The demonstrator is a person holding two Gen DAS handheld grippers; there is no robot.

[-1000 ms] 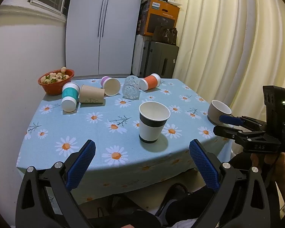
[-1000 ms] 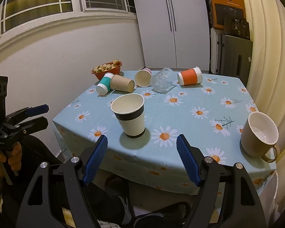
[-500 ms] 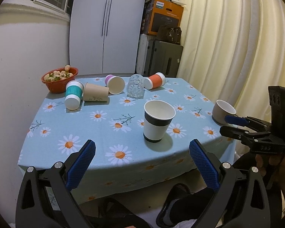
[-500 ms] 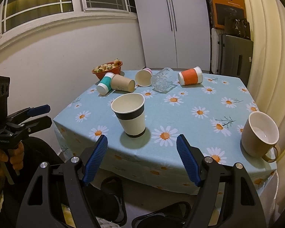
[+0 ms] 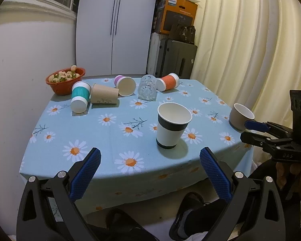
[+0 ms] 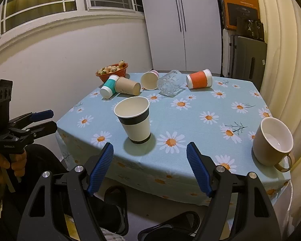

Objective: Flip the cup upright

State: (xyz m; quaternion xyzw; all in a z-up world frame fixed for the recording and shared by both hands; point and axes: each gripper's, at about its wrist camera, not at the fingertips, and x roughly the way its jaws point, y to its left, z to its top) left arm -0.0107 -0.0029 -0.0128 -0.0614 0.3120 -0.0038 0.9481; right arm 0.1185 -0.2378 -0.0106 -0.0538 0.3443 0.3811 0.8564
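Your left gripper (image 5: 150,167) and right gripper (image 6: 150,161) both gape wide, holding nothing, just short of the table (image 5: 102,136). The cup (image 5: 173,125) stands upright near its front edge.

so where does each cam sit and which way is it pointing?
Left wrist: on the left gripper, off the table's near edge, facing the fridge; own open fingers, plus the right gripper at right.
Right wrist: on the right gripper, further right, same heading; own open fingers, plus the left gripper at left.
Shared: upright paper cup, mug, toppled cups behind.
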